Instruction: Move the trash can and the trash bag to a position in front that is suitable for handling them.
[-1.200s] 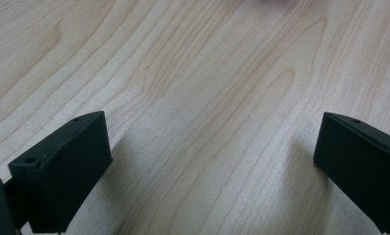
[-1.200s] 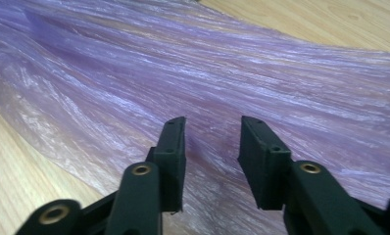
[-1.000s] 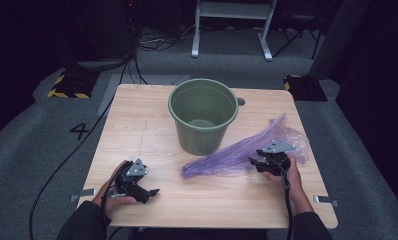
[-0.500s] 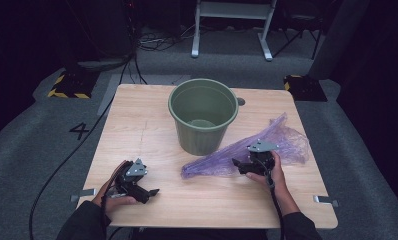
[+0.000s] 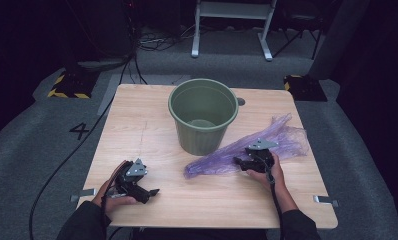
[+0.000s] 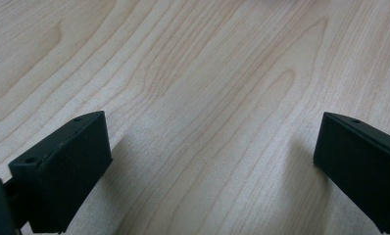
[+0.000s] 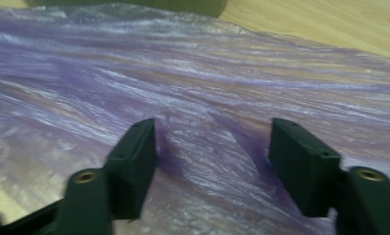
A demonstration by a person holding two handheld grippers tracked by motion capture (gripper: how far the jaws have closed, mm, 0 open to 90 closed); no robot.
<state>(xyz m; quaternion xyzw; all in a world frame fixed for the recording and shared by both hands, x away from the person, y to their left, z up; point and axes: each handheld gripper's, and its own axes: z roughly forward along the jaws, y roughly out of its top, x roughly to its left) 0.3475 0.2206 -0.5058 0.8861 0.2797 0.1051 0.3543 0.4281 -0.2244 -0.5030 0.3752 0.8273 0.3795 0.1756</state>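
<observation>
Purple bag (image 5: pixel 247 152): thin crinkled plastic, lying flat on the table (image 5: pixel 152 130) to the right of the bucket, its narrow end pointing toward the table's middle, its wider end near the right edge.
Right gripper (image 5: pixel 241 162): in my right hand (image 5: pixel 267 172), set down on the middle of the bag. My jaws have just been closing from a wider spread. In the right gripper view both jaws stand apart with bag film (image 7: pixel 207 88) between and under them; the pads do not yet pinch it, so the grip is released.
Left gripper (image 5: pixel 149 191): in my left hand (image 5: pixel 112 192), resting low on the near left part of the table, well apart from the bag. In the left gripper view the jaws stand wide over bare wood (image 6: pixel 207 73), grasping nothing.
Bucket (image 5: pixel 203 116): green plastic, upright, at the middle of the table toward the far side, just beside the bag.
Table: light wood grain.
</observation>
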